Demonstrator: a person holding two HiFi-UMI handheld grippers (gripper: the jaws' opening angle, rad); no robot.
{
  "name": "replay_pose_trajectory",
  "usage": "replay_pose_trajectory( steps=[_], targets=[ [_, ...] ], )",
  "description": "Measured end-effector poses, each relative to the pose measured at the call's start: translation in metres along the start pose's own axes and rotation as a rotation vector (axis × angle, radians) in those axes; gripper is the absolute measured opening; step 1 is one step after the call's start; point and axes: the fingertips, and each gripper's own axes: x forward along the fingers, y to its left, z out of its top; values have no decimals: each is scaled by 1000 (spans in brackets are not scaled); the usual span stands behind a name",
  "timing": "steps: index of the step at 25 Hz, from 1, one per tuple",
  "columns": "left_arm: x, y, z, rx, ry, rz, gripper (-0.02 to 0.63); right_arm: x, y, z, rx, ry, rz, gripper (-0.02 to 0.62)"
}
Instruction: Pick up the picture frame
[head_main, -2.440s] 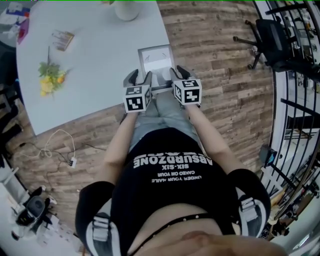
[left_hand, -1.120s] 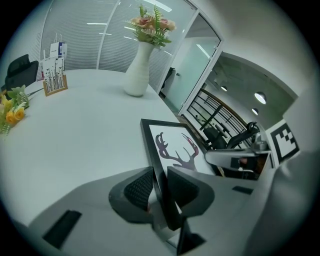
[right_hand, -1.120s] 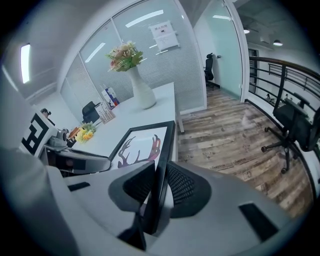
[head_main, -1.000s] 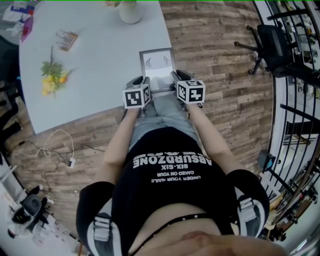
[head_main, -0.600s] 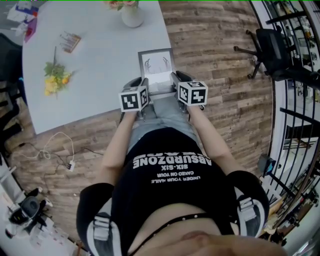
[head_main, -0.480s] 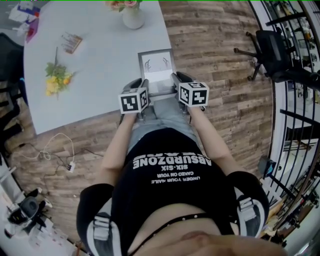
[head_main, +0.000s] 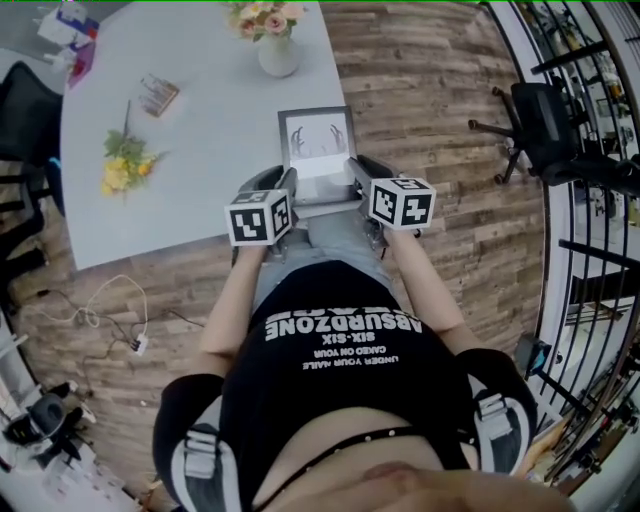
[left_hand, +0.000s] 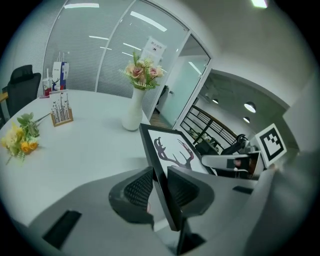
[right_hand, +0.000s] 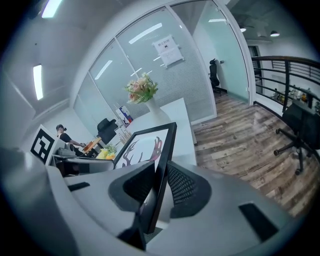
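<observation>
The picture frame (head_main: 319, 146), black-edged with an antler drawing on white, hangs lifted over the near edge of the grey table (head_main: 200, 130). My left gripper (head_main: 280, 184) is shut on its left edge and my right gripper (head_main: 362, 170) is shut on its right edge. In the left gripper view the frame (left_hand: 175, 152) stands tilted, its black edge pinched between the ribbed pads of the left gripper (left_hand: 159, 182). In the right gripper view the frame (right_hand: 142, 145) is clamped the same way in the right gripper (right_hand: 159, 181). The frame's near edge is hidden behind the marker cubes.
A white vase of pink flowers (head_main: 278, 50) stands at the table's far side. A yellow flower bunch (head_main: 125, 165) and a small stick holder (head_main: 158, 95) lie to the left. An office chair (head_main: 540, 110) and a railing (head_main: 600, 250) are on the right.
Both grippers have risen together with the picture frame held between them. The frame has come up off the table and tilts more steeply.
</observation>
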Motion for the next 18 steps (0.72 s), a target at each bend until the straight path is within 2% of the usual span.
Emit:
replay_pose_trajectory(
  steps=[3, 6, 10, 15, 18],
  targets=[
    [-18, -5, 17, 40, -33, -6, 100, -12, 12, 16, 14, -30, 37, 92],
    [-32, -8, 29, 37, -62, -27, 100, -22, 23, 28, 28, -61, 76, 92],
    [-48, -8, 36, -18, -82, -68, 100, -34, 39, 38, 30, -80, 108, 92],
    [-68, -8, 47, -123, -151, -125, 100, -45, 52, 48, 65, -99, 150, 92],
    [-74, -3, 53, -126, -171, -129, 100, -43, 60, 52, 58, -104, 156, 92]
  ],
)
